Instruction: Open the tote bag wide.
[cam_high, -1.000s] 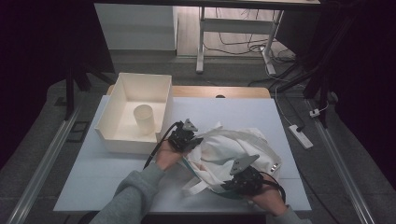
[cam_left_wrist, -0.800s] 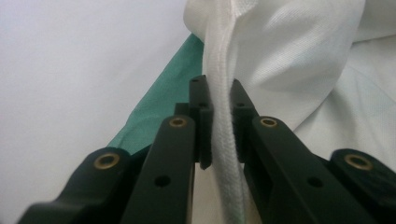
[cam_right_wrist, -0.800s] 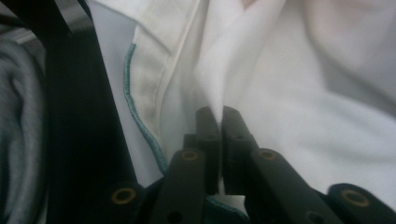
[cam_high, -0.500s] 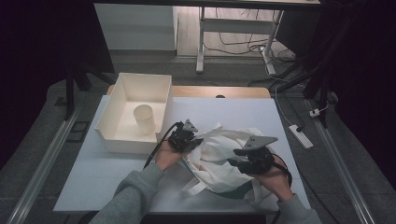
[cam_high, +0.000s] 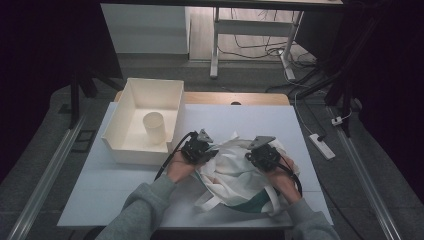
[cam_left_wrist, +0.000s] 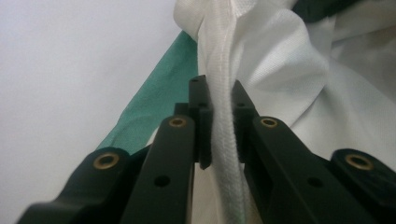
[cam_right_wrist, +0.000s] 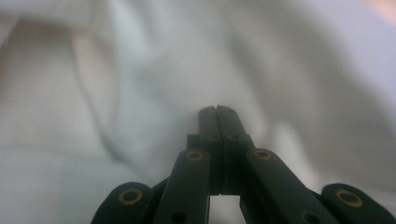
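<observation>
Right gripper (cam_high: 261, 154), jaws pressed together, has moved up onto the white bag (cam_high: 235, 175); left gripper (cam_high: 200, 150) stays pinching its strap (cam_left_wrist: 224, 116).

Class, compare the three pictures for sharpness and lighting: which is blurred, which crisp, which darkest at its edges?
Right gripper view: white cloth soft and blurred. Left gripper view: crisp on the white strap between the jaws. High view: table lit, surroundings dark.
</observation>
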